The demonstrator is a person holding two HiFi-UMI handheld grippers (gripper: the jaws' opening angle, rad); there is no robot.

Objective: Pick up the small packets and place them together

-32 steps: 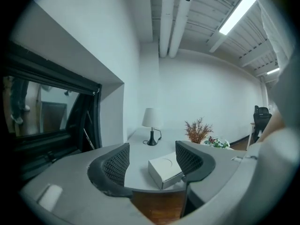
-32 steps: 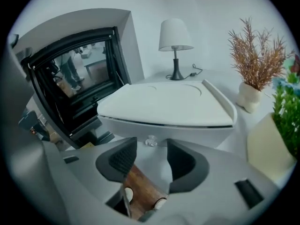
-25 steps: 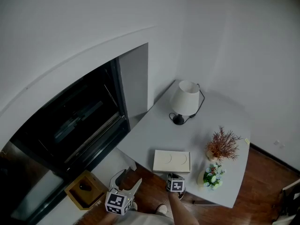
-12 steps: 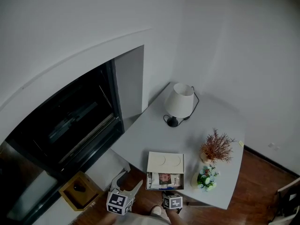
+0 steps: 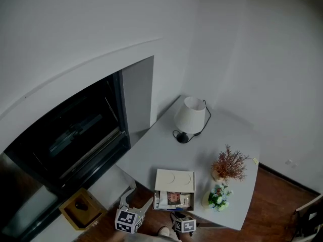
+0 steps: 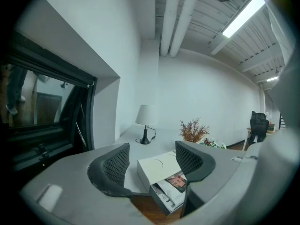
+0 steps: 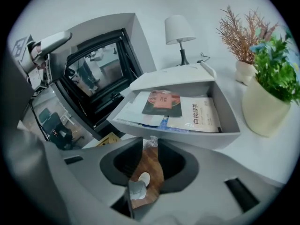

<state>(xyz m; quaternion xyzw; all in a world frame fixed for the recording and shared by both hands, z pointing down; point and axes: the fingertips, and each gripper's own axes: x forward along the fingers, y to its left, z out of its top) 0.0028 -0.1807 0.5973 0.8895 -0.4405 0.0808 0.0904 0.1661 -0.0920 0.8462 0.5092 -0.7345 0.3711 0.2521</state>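
A grey table (image 5: pixel 161 150) stands in the corner of a white-walled room, beside a dark window (image 5: pixel 75 135); on it we count one lamp (image 5: pixel 191 116), one dried plant (image 5: pixel 229 164), one green potted plant (image 5: pixel 218 195) and one white box (image 5: pixel 174 179) whose drawer (image 7: pixel 187 137) stands pulled out over the near edge. The small packets (image 7: pixel 161 102) lie flat and overlapping inside that drawer; we count at least three, namely one dark with a reddish picture, one white with print and one blue-and-white beneath; a pale sheet at the left may be a fourth. The right gripper (image 7: pixel 150 146) is the nearer: the drawer lies straight ahead, its front wall running across the jaw line just beyond the tips; the jaws are opening from a narrow gap, with a small crinkled tab (image 7: pixel 151 140) showing between the tips. The left gripper (image 6: pixel 152 161) hangs off the table edge, aimed at the box, jaws wide apart with nothing between them.
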